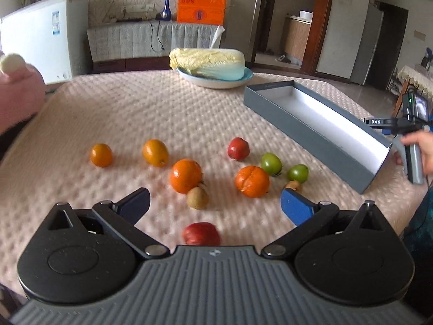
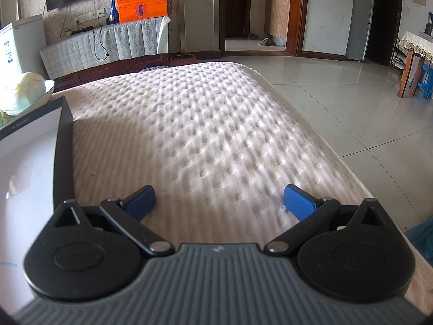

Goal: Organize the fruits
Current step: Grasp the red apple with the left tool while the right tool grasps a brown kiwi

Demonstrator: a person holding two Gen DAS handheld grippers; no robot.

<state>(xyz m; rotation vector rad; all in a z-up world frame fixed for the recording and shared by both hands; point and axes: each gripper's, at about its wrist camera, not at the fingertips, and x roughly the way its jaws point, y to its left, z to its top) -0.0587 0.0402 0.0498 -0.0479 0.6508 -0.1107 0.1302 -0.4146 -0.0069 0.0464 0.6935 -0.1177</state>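
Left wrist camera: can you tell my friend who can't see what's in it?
Open left tongs hover over oranges, red and green fruits scattered on a bumpy pink cloth. An empty grey box lies right; a cabbage sits in a dish behind.

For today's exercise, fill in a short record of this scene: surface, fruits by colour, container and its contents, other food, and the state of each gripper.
surface: table under a bumpy cream cover
orange fruits: four
red fruits: two
green fruits: two
brown fruits: two
container: grey box, white inside, no fruit in it
other food: cabbage on a dish
left gripper: open, holding nothing
right gripper: open, holding nothing, beside the box
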